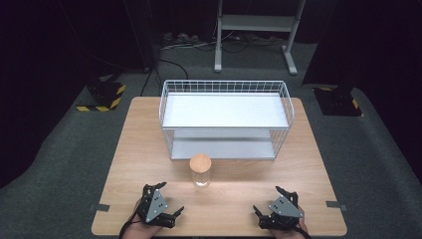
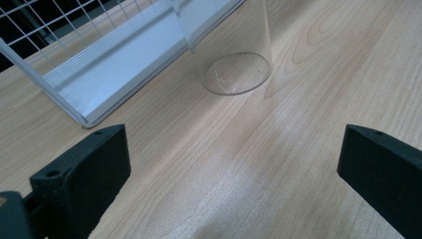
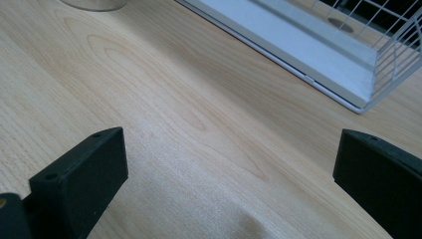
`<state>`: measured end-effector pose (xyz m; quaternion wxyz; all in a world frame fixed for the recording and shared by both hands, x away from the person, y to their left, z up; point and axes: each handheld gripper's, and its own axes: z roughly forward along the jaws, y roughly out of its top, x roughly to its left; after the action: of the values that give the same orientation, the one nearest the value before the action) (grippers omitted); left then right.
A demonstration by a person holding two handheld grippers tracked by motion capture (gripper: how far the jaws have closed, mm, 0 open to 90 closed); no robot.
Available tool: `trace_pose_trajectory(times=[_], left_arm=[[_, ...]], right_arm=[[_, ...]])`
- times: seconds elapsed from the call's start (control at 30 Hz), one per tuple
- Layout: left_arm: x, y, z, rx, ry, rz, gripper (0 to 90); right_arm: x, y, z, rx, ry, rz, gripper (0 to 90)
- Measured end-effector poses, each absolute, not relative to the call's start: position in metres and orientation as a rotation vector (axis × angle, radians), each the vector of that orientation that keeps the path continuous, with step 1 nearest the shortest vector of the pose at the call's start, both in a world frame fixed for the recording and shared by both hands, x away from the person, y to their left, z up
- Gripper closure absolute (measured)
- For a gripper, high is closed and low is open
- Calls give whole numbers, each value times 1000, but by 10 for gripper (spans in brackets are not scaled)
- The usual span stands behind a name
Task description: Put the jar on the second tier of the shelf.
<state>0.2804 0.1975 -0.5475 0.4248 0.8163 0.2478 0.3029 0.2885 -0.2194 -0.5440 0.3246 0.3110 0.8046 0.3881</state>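
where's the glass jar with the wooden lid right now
In the high view the glass jar stands upright on the table, just in front of the white wire shelf, about midway between both sides.

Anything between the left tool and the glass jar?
Nothing visible. The left tool sits near the table's front edge with its jaws wide apart, and only bare wood lies between it and the clear jar, which stands upright with its wooden lid on, just in front of the white wire shelf.

jar [image 1: 200,171] ctr of table [image 1: 318,164], just in front of rack [image 1: 226,119] | L tool [image 1: 166,198] & R tool [image 1: 268,201] at near edge
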Motion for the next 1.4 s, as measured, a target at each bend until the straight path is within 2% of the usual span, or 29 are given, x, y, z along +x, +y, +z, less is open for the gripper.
trace_pose_trajectory(times=[0.5, 0.87, 1.4], left_arm=[[277, 201, -547, 2011, 626, 762, 7], [280, 204, -545, 1959, 688, 669, 4], [283, 199, -528, 1955, 671, 633, 4]], right_arm=[[289, -224, -543, 841, 2091, 1063, 1], [288, -225, -543, 839, 2082, 1081, 1], [288, -227, -542, 823, 2091, 1108, 1]])
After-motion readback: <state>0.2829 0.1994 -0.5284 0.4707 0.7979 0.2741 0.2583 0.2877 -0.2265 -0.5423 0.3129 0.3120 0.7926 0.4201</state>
